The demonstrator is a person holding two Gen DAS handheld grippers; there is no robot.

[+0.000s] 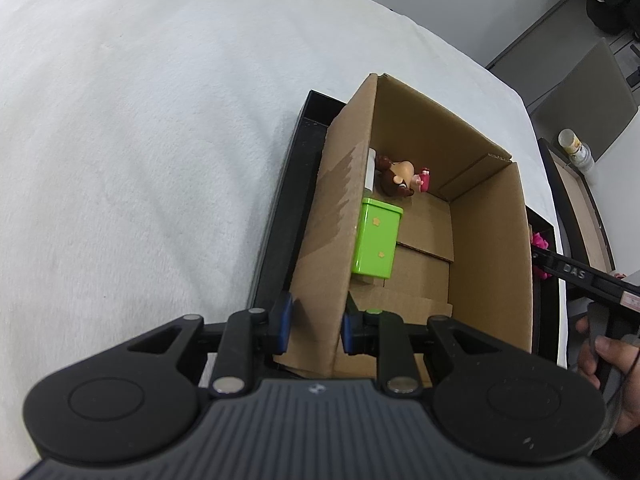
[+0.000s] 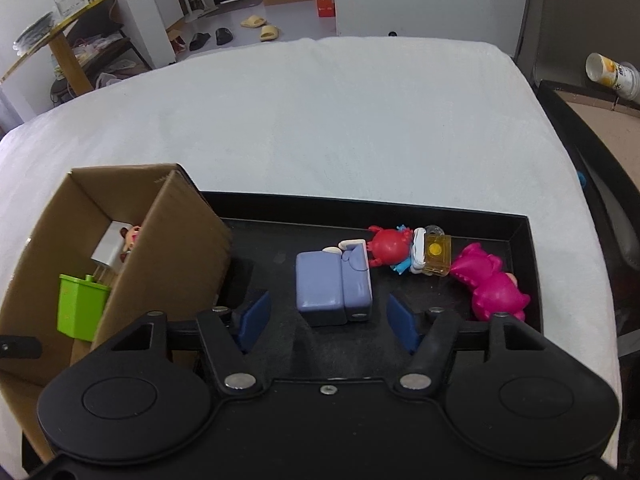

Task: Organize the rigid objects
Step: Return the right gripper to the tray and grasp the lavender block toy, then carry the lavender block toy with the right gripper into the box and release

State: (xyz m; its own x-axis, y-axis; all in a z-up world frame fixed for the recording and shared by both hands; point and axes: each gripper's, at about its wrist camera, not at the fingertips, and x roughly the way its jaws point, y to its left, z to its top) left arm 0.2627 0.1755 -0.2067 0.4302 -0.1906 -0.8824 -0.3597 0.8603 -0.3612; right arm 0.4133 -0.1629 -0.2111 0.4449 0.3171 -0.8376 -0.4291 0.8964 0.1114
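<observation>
My left gripper (image 1: pixel 314 326) is shut on the left wall of the cardboard box (image 1: pixel 332 216), one pad each side. Inside the box lie a green tin (image 1: pixel 378 238), a brown monkey figure (image 1: pixel 400 178) and a white block (image 1: pixel 370 172). The box (image 2: pixel 176 240) stands in the black tray (image 2: pixel 400 204). My right gripper (image 2: pixel 328 322) is open and empty, just short of a blue toy sofa (image 2: pixel 332 288). Beyond it lie a red crab figure (image 2: pixel 390 246), a yellow clear block (image 2: pixel 438 256) and a magenta figure (image 2: pixel 492 284).
The tray sits on a white blanket (image 2: pixel 320 120). A tipped paper cup (image 2: pixel 612 74) lies on a side table at the right. A shelf (image 2: pixel 68 40) with jars stands far left. The other gripper's arm (image 1: pixel 580 274) crosses the box's right side.
</observation>
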